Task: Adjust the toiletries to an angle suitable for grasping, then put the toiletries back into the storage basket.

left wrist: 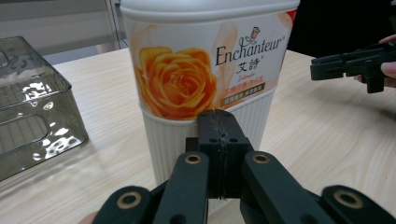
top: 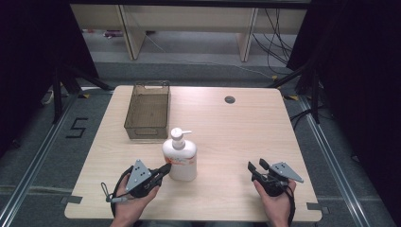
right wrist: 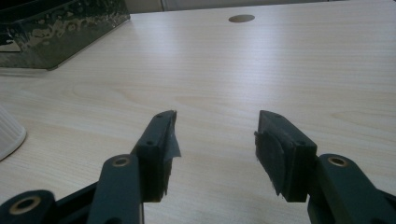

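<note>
- The white pump bottle (top: pixel 179 159) stands upright on the table (top: pixel 236 132), near the front and a bit left of the middle; its pump head sticks out to the right in the high view
- From the left gripper view the bottle (left wrist: pixel 205 70) is very close; it has an orange rose picture and the word "Enchanteur" on it; the lower part is white with thin ribs
- The left gripper (top: pixel 163 171) sits just left of the bottle, low by its bottom part; its jaws are pressed tight together with nothing between them; the tips are right at the ribbed side of the bottle, but I cannot tell if they touch it
- A hand (top: pixel 135 201) holds the left gripper from the front edge of the table
- The right gripper (top: pixel 256 167) is well apart from the bottle, off to the right; its jaws stand wide apart and hold nothing; bare wood shows between them in the right gripper view (right wrist: pixel 217 135)
- A clear grey bin (top: pixel 148 111) sits behind the bottle, toward the far left of the table; it looks empty
- A small round hole (top: pixel 230 99) is in the table top near the far edge
</note>
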Tool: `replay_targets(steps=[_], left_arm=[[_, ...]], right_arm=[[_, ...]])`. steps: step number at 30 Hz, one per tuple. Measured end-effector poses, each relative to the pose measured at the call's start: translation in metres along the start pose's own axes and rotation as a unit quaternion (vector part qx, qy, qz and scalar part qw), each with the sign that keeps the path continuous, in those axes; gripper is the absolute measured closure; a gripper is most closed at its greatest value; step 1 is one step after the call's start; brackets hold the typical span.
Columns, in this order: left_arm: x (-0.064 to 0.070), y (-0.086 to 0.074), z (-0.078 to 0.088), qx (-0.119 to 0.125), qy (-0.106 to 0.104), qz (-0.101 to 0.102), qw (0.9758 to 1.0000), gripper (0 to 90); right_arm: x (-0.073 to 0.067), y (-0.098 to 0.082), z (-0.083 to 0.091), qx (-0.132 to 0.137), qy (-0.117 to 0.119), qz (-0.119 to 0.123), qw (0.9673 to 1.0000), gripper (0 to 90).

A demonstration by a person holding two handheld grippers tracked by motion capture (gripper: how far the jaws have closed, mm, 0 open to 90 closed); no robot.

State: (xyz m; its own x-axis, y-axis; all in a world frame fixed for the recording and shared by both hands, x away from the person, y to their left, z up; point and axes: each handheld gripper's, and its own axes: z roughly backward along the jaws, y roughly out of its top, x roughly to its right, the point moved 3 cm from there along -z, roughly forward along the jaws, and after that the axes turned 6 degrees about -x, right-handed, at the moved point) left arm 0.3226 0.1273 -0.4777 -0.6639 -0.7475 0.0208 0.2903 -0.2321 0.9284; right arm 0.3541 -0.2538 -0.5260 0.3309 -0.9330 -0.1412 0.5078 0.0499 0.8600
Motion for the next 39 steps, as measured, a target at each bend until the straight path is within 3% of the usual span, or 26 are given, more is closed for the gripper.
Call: replay_targets(steps=[3,4,6,7,8,9,11,12,15,16,18,20,27,29,31,33,34,39], left_arm=[[-0.002,0.000,0.002,0.010,0.002,0.006,0.9999,88.0],[-0.003,0.001,0.007,0.023,0.003,0.009,0.9997,86.6],[-0.003,0.002,0.015,0.031,0.013,0.009,0.9994,82.4],[-0.003,0.004,0.017,0.043,0.014,0.008,0.9989,80.2],[-0.003,0.004,0.017,0.043,0.014,0.008,0.9989,77.9],[-0.002,0.007,0.022,0.043,0.025,0.015,0.9987,75.1],[0.001,0.015,0.028,0.061,0.039,0.017,0.9973,67.0],[0.002,0.027,0.029,0.085,0.046,0.011,0.9953,61.6],[0.004,0.036,0.031,0.092,0.058,0.012,0.9940,48.6],[0.004,0.044,0.031,0.101,0.077,0.001,0.9919,45.6],[0.003,0.051,0.030,0.108,0.084,0.005,0.9905,40.4],[0.003,0.056,0.029,0.113,0.085,0.005,0.9899,37.4],[0.007,0.065,0.020,0.120,0.079,0.004,0.9897,35.6],[0.009,0.069,0.015,0.118,0.075,0.004,0.9901,35.7],[0.010,0.070,0.013,0.118,0.073,0.002,0.9903,36.2],[0.013,0.075,0.009,0.120,0.070,-0.005,0.9903,36.8],[0.014,0.076,0.009,0.120,0.070,-0.002,0.9903,37.1],[0.015,0.079,0.004,0.112,0.072,-0.005,0.9910,37.9]], right_arm=[[0.001,0.000,0.000,0.002,-0.011,0.005,0.9999,47.6],[-0.002,-0.001,0.001,0.001,-0.009,-0.013,0.9999,46.8],[0.001,0.000,0.002,0.004,-0.006,0.001,1.0000,46.1],[-0.003,-0.001,0.002,0.001,0.000,-0.027,0.9996,45.6],[0.002,0.000,0.001,0.007,-0.007,0.000,1.0000,45.4],[0.001,0.000,0.001,0.005,-0.005,-0.007,0.9999,45.1],[0.001,0.000,0.002,0.005,-0.004,-0.011,0.9999,44.7],[0.000,0.000,0.001,0.015,0.004,-0.014,0.9998,44.6],[0.001,0.000,0.002,0.015,-0.001,-0.010,0.9998,44.4],[0.001,-0.001,0.002,0.016,-0.001,-0.008,0.9998,44.3],[0.000,-0.001,0.003,0.005,-0.009,-0.010,0.9999,44.4],[0.001,-0.001,0.001,0.014,-0.011,-0.002,0.9998,44.4],[0.000,-0.001,0.002,0.011,-0.004,-0.003,0.9999,44.3],[0.002,-0.001,0.003,0.001,-0.016,0.001,0.9999,44.1],[0.000,-0.001,0.001,0.015,-0.006,-0.003,0.9999,44.0],[-0.002,-0.001,0.002,0.011,0.007,-0.011,0.9999,44.0],[0.000,-0.001,0.002,0.009,-0.002,-0.001,1.0000,44.0],[-0.001,-0.001,0.001,0.009,-0.003,-0.001,1.0000,44.0]])
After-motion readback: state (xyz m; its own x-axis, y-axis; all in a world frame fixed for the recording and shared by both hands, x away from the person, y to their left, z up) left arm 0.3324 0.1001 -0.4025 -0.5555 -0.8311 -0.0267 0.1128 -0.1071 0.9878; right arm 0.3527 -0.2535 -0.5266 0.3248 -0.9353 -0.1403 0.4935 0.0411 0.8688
